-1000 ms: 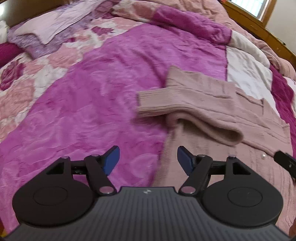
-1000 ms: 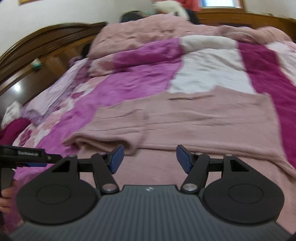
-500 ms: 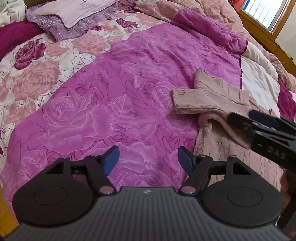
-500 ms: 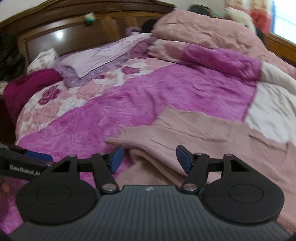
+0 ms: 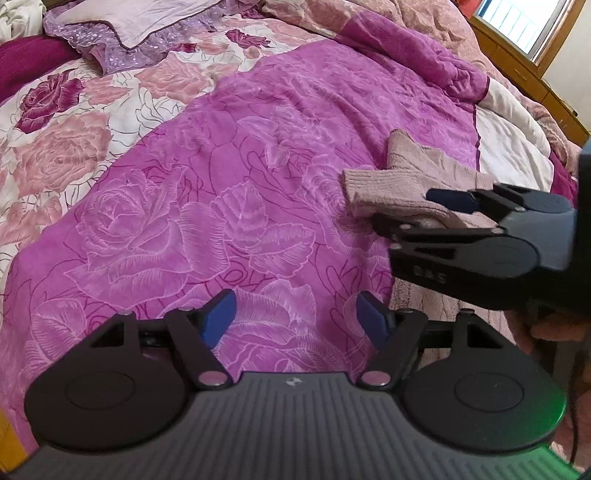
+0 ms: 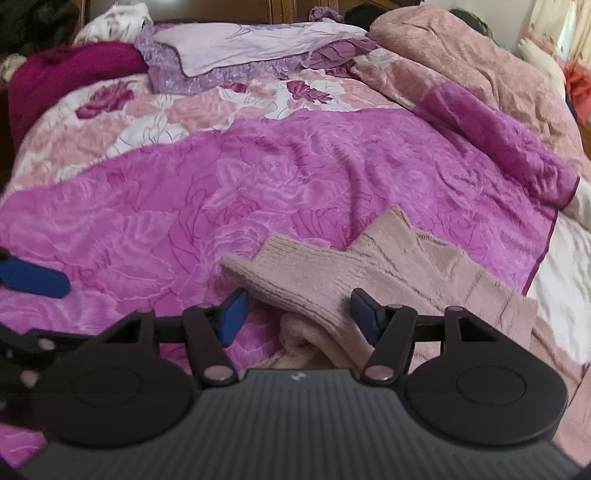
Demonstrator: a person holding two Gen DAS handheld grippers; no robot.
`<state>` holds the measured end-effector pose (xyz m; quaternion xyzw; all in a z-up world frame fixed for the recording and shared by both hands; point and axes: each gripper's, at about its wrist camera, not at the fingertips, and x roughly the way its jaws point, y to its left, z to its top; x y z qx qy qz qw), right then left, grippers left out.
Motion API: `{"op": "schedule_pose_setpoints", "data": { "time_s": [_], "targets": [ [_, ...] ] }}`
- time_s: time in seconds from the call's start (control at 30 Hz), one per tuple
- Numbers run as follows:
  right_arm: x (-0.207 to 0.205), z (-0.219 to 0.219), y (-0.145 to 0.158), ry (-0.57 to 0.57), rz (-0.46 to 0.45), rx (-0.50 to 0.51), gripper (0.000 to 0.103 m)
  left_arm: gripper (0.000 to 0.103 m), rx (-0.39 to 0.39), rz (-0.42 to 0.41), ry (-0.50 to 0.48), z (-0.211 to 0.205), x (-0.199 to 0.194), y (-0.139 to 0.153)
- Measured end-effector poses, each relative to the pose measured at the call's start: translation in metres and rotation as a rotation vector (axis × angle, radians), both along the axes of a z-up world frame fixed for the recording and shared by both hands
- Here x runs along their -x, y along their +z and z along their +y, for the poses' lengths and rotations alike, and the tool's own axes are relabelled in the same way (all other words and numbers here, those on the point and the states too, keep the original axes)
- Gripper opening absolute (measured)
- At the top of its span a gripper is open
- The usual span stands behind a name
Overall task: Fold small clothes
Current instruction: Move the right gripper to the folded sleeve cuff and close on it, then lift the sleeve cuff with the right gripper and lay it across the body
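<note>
A pale pink knit sweater [image 5: 406,177] lies on the magenta rose blanket [image 5: 221,192], one sleeve [image 6: 314,273] folded across its body. My right gripper [image 6: 297,315] is open, and the sleeve's fold lies between its blue pads without being pressed. In the left wrist view the right gripper [image 5: 402,210] reaches in from the right, turned on its side, one finger above the sleeve and one below. My left gripper [image 5: 297,317] hovers over bare blanket to the left of the sweater, its jaws opening with nothing between them. One of its blue fingers [image 6: 33,280] shows at the right wrist view's left edge.
A lilac pillow [image 6: 240,48] and a dark red cloth [image 6: 66,70] lie at the head of the bed. A bunched pink quilt [image 6: 480,74] runs along the far side. A wooden frame and window [image 5: 517,22] stand beyond it. A hand [image 5: 554,328] holds the right gripper.
The right gripper swung left across the sweater, rolled onto its side, and came around the folded sleeve. The left gripper shifted left off the sweater onto the blanket, then held still.
</note>
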<state>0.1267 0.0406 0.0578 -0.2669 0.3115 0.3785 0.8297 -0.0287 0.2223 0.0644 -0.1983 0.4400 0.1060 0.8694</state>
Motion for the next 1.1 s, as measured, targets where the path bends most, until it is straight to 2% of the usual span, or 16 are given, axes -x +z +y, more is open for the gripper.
{"op": "schedule_pose_setpoints", "data": {
  "time_s": [0.03, 0.07, 0.1, 0.13, 0.17, 0.3, 0.47, 0.6, 0.7, 0.8, 0.9, 1.1],
  "targets": [
    [0.0, 0.001, 0.0, -0.006, -0.01, -0.009, 0.05, 0.078, -0.002, 0.0, -0.001, 0.0, 0.0, 0.0],
    [-0.001, 0.0, 0.002, -0.012, -0.009, -0.026, 0.034, 0.079, -0.004, 0.001, -0.002, -0.001, 0.0, 0.0],
    [-0.002, -0.002, 0.004, -0.025, 0.003, -0.051, 0.027, 0.079, -0.007, 0.002, -0.004, -0.001, 0.0, 0.0],
    [-0.004, -0.005, 0.006, -0.038, 0.017, -0.077, 0.016, 0.079, -0.01, 0.003, -0.004, -0.002, -0.001, 0.0],
    [-0.007, -0.008, 0.008, -0.042, 0.029, -0.105, 0.012, 0.079, -0.012, 0.005, -0.004, -0.002, -0.001, 0.0],
    [-0.009, -0.024, 0.025, -0.076, -0.009, -0.188, 0.011, 0.079, -0.013, 0.0, -0.021, -0.007, -0.005, 0.005],
    [-0.018, -0.066, 0.063, -0.174, -0.076, -0.308, 0.011, 0.079, 0.041, -0.033, -0.074, -0.021, -0.014, 0.014],
    [-0.026, -0.108, 0.087, -0.265, -0.119, -0.365, 0.011, 0.079, 0.026, -0.055, -0.153, -0.047, -0.027, 0.021],
    [-0.032, -0.142, 0.093, -0.344, -0.147, -0.389, 0.011, 0.079, 0.038, -0.098, -0.232, -0.069, -0.039, 0.024],
    [-0.035, -0.174, 0.092, -0.432, -0.162, -0.392, 0.011, 0.079, 0.07, -0.139, -0.333, -0.091, -0.052, 0.02],
    [-0.038, -0.206, 0.084, -0.52, -0.156, -0.397, 0.011, 0.079, 0.05, -0.123, -0.387, -0.114, -0.07, 0.009],
    [-0.043, -0.258, 0.051, -0.667, -0.111, -0.385, 0.011, 0.079, -0.033, -0.095, -0.373, -0.132, -0.09, -0.012]
  ]
}}
